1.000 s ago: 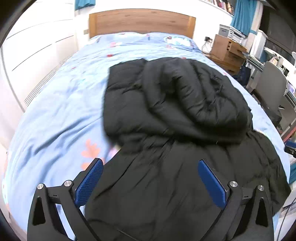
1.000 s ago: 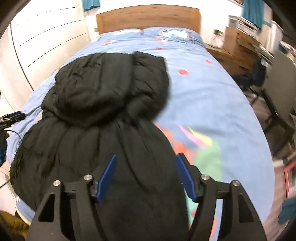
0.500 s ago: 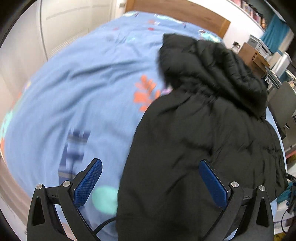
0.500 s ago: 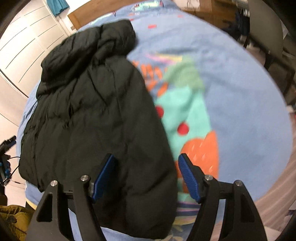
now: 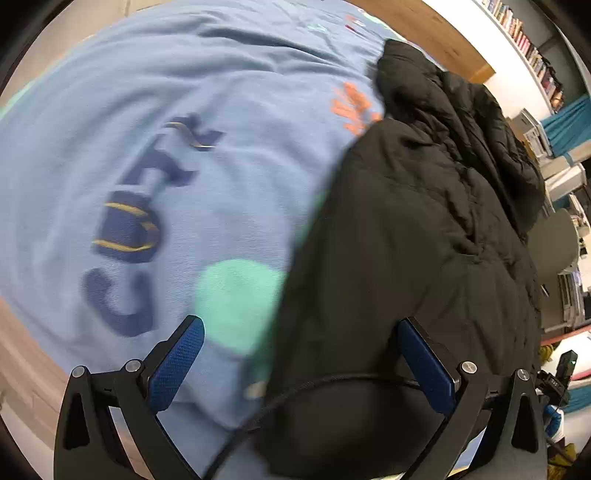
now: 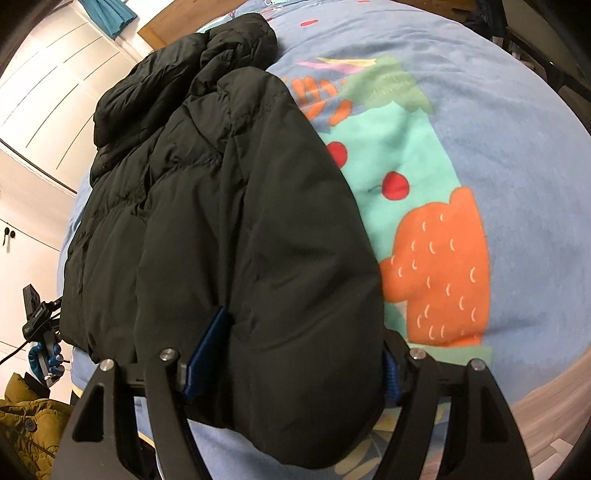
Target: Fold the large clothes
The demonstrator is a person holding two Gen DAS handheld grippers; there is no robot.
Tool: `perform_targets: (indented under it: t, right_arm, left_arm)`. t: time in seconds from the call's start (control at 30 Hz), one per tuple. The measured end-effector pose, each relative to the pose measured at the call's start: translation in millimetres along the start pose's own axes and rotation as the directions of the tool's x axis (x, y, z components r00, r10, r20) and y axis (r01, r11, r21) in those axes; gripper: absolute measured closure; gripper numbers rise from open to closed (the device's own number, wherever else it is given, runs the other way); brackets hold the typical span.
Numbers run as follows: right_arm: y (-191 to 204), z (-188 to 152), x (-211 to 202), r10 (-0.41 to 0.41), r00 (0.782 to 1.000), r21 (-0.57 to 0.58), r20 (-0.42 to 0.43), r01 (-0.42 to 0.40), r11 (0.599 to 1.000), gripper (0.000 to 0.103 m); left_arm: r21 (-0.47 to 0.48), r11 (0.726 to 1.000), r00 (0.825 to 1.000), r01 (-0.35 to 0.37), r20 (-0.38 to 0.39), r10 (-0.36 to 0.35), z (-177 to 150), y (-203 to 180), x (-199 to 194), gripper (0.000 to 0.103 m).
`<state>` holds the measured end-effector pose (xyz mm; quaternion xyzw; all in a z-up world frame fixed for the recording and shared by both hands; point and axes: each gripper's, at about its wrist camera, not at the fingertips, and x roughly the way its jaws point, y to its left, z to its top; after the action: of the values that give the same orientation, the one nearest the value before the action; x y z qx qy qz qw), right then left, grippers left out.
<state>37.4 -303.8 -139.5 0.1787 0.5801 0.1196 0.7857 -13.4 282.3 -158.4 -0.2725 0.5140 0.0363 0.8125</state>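
A black puffer jacket [image 5: 413, 236] lies lengthwise on the blue bedspread [image 5: 184, 110], hood toward the wooden headboard. My left gripper [image 5: 299, 362] is open, low over the jacket's left hem edge, with bare bedspread under its left finger. In the right wrist view the jacket [image 6: 229, 206] bulges between my right gripper's [image 6: 295, 358] open blue pads [image 6: 210, 339], which straddle the right hem corner without closing on it.
The bedspread [image 6: 480, 147] carries colourful prints. A wooden headboard [image 5: 436, 33], bookshelf and chair [image 5: 550, 240] stand to the right. White wardrobe doors [image 6: 48, 92] and an olive coat [image 6: 26, 424] are on the left. Wood floor shows at the bed's foot.
Both grippers have pulled back from mid-jacket and dropped to the hem at the foot of the bed. The right gripper's jaws now straddle the hem corner.
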Motion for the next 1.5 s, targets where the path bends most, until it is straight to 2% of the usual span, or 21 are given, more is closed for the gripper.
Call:
perform_targets:
  t: [0.23,0.3,0.47,0.57,0.73,0.83,0.9,0.93,0.97,1.0,1.03,1.07,1.13,1.2,1.3,1.4,1.5]
  right_arm:
    - [-0.7,2.5,-0.6,0.0,1.0,0.001,0.01,0.0,1.0,0.032]
    - [0.4,3.1,1.1,0.006,1.0,0.006,0.013,-0.006,1.0,0.032]
    - [-2.1,2.8,2.5,0.018,1.0,0.022,0.014,-0.018,1.0,0.032]
    - [-3.5,1.8,1.2,0.021,1.0,0.031,0.01,-0.022,0.999,0.032]
    - [-0.5,2.2,1.2,0.031,1.0,0.033,-0.005,-0.03,0.999,0.032]
    - [1.8,1.1,1.6,0.056,0.998,0.04,-0.012,-0.055,0.998,0.032]
    - [3.8,-0.3,2.9,0.078,0.997,0.039,-0.023,-0.077,0.996,0.033]
    - [6.2,-0.8,2.8,0.088,0.996,0.027,-0.027,-0.087,0.996,0.034]
    - [9.0,-1.5,2.2,0.098,0.995,0.013,-0.028,-0.097,0.995,0.036]
    - [12.3,-2.0,1.1,0.111,0.993,-0.001,-0.029,-0.111,0.994,0.048]
    - [14.2,-1.9,0.1,0.123,0.992,-0.009,-0.029,-0.124,0.992,0.063]
    - [16.6,-2.0,-1.9,0.139,0.99,-0.018,-0.026,-0.14,0.99,0.07]
    - [19.7,-2.3,-4.9,0.151,0.988,-0.037,-0.019,-0.152,0.988,0.086]
    - [25.1,-1.2,-10.2,0.159,0.987,-0.063,-0.006,-0.159,0.985,0.091]
    - [37.0,3.4,-24.7,0.177,0.984,-0.112,0.025,-0.173,0.978,0.094]
    - [51.2,17.0,-50.0,0.205,0.975,-0.163,0.088,-0.189,0.968,0.095]
    - [66.3,39.7,-81.4,0.24,0.955,-0.204,0.175,-0.203,0.958,0.095]
  left_arm:
    - [-0.011,0.995,0.991,-0.097,0.089,0.098,2.0,39.3,-64.8,0.001]
    - [0.003,0.996,0.992,-0.092,0.09,0.092,3.9,42.4,-72.1,0.001]
    - [0.035,0.999,0.999,0.027,0.028,-0.028,-0.2,19.1,-40.7,0.001]
    - [0.034,0.992,0.992,0.123,-0.044,-0.121,-8.6,-3.7,-3.9,0.001]
    - [-0.002,0.981,0.973,0.193,-0.129,-0.191,-21.6,-21.4,33.9,0.001]
    - [-0.04,0.974,0.965,0.221,-0.134,-0.224,-29.4,-23.4,38.4,0.001]
    - [-0.031,0.974,0.965,0.224,-0.135,-0.226,-33.6,-27.7,35.0,0.003]
    - [-0.024,0.974,0.964,0.227,-0.137,-0.228,-35.0,-30.0,32.4,0.01]
    - [-0.018,0.972,0.963,0.232,-0.137,-0.233,-36.5,-33.3,29.3,0.024]
    - [-0.018,0.971,0.961,0.24,-0.135,-0.24,-37.3,-35.1,27.5,0.036]
    - [-0.023,0.965,0.956,0.26,-0.134,-0.261,-37.6,-36.9,26.8,0.061]
    - [-0.018,0.966,0.958,0.257,-0.127,-0.257,-37.6,-41.2,23.8,0.076]
    - [0.006,0.968,0.961,0.252,-0.117,-0.249,-36.7,-50.7,19.7,0.089]
    - [0.05,0.971,0.968,0.233,-0.104,-0.227,-34.6,-66.9,11.9,0.093]
    - [0.09,0.963,0.967,0.254,-0.051,-0.25,-21.2,-91.3,-10.4,0.094]
    - [0.122,0.95,0.957,0.286,0.013,-0.29,-0.6,-109.4,-38.6,0.095]
    - [0.167,0.935,0.941,0.313,0.078,-0.329,27.0,-129.8,-69.1,0.095]
